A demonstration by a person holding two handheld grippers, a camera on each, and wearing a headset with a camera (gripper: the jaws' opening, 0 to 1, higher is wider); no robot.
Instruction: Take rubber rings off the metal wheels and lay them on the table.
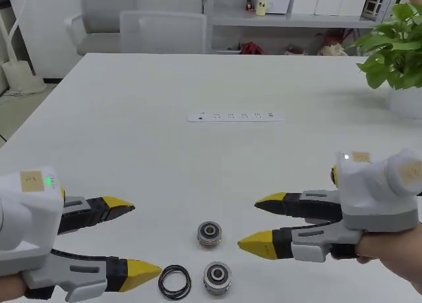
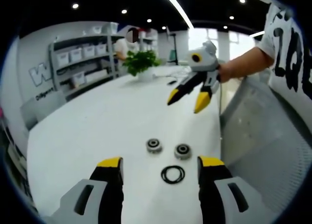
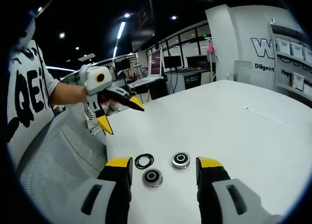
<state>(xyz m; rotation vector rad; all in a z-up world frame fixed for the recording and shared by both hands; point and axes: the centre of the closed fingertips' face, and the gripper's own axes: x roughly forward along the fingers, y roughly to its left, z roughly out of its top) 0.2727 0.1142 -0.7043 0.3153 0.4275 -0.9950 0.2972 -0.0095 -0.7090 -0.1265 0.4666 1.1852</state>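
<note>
Two small metal wheels lie flat near the table's front edge: one (image 1: 209, 232) farther in, one (image 1: 217, 277) nearer me. Black rubber rings (image 1: 175, 281) lie on the table just left of the nearer wheel. My left gripper (image 1: 142, 240) is open at the lower left, its yellow tips beside the rings. At the right, my right gripper (image 1: 260, 222) is open too, tips pointing at the wheels. In the left gripper view the wheels (image 2: 154, 145) (image 2: 183, 151) and rings (image 2: 173, 174) sit ahead of the open jaws. The right gripper view shows the wheels (image 3: 181, 159) (image 3: 152, 177) and rings (image 3: 144, 160).
A white power strip (image 1: 235, 116) lies mid-table. A potted green plant (image 1: 394, 49) stands at the far right. Chairs and shelves stand beyond the table's far edge. The white tabletop (image 1: 165, 151) is wide.
</note>
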